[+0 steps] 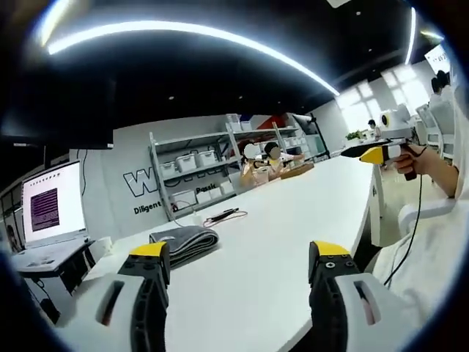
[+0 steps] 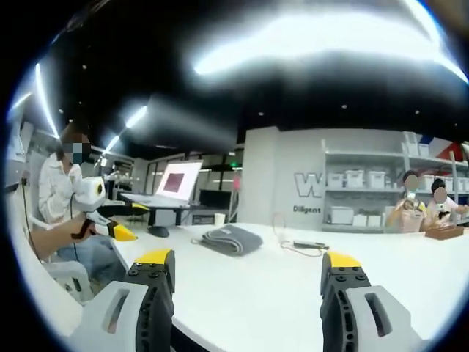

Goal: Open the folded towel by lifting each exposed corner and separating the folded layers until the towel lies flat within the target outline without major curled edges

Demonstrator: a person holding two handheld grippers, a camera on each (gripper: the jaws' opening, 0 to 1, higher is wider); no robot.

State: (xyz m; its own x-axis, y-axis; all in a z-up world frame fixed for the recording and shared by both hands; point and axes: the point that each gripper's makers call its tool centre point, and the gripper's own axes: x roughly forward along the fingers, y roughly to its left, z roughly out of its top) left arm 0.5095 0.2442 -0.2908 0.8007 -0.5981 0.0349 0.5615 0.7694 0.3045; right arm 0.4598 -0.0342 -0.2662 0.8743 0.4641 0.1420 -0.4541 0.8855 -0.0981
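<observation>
A folded grey towel lies on the white table, just beyond my left jaw in the left gripper view. My left gripper hovers open above the table, nothing between its jaws. My right gripper comes in at the far right, held by a hand well away from the towel. In the right gripper view the towel rests on the table ahead of my open right gripper. The left gripper shows at the left in a person's hand, jaws apart.
A thin cable lies on the table behind the towel. A lit laptop and a mouse sit to the left. Shelves with white bins line the back wall. Two people sit at the table's far end.
</observation>
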